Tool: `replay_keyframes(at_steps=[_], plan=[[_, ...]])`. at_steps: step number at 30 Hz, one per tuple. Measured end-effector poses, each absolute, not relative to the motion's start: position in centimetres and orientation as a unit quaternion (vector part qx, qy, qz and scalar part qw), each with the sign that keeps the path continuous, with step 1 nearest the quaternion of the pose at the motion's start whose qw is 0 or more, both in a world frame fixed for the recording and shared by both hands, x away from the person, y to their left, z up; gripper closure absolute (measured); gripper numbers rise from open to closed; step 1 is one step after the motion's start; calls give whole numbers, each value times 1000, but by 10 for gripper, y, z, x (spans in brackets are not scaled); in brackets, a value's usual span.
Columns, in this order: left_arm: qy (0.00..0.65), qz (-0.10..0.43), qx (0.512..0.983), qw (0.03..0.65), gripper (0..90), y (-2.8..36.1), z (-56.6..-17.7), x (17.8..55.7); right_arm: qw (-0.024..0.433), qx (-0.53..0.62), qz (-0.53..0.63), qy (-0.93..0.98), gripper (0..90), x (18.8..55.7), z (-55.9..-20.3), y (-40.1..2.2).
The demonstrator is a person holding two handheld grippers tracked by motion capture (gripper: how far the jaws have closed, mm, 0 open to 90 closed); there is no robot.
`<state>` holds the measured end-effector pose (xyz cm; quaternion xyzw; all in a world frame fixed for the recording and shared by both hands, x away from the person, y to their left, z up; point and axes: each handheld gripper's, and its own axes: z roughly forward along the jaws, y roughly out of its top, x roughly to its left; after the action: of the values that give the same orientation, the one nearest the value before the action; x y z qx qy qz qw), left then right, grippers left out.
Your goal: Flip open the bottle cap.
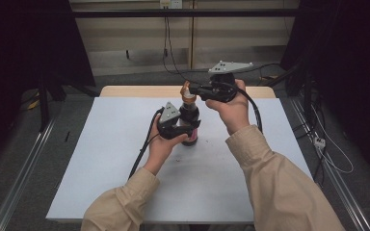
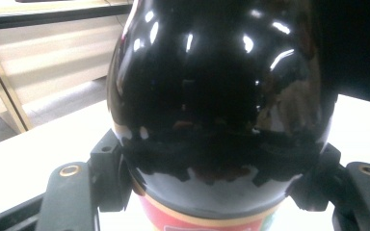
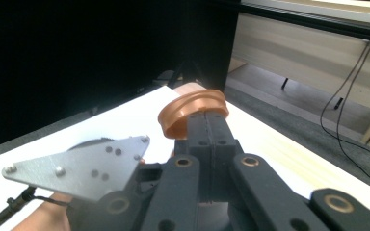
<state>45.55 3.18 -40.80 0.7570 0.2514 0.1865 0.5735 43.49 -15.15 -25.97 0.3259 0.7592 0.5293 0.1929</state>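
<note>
Cap-removal step: left gripper (image 1: 187,126) clamps the dark bottle (image 1: 190,120) upright on the table (image 1: 106,159), right gripper (image 1: 196,90) pinches the brown cap (image 1: 188,90) at the bottle top, next likely lifting it clear without tipping the bottle

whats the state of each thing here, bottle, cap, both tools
bottle: upright on the table, cap off
cap: orange-brown, lifted off above the bottle, pinched at its rim
left tool: shut on the bottle's dark body, holding it steady
right tool: shut on the cap, jaws nearly together
</note>
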Motion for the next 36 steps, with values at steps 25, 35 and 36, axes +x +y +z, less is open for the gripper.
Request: replay_keyframes(at_steps=[25, 35, 36], plan=[[263, 187, 752, 574, 289, 35, -408, 453, 210, 336, 537, 745, 694, 422, -265, -168], [271, 145, 753, 583, 228, 53, -401, 448, 211, 344, 532, 744, 497, 413, -277, -175], [270, 144, 753, 583, 224, 54, -401, 446, 211, 347, 531, 744, 479, 412, -279, -175]])
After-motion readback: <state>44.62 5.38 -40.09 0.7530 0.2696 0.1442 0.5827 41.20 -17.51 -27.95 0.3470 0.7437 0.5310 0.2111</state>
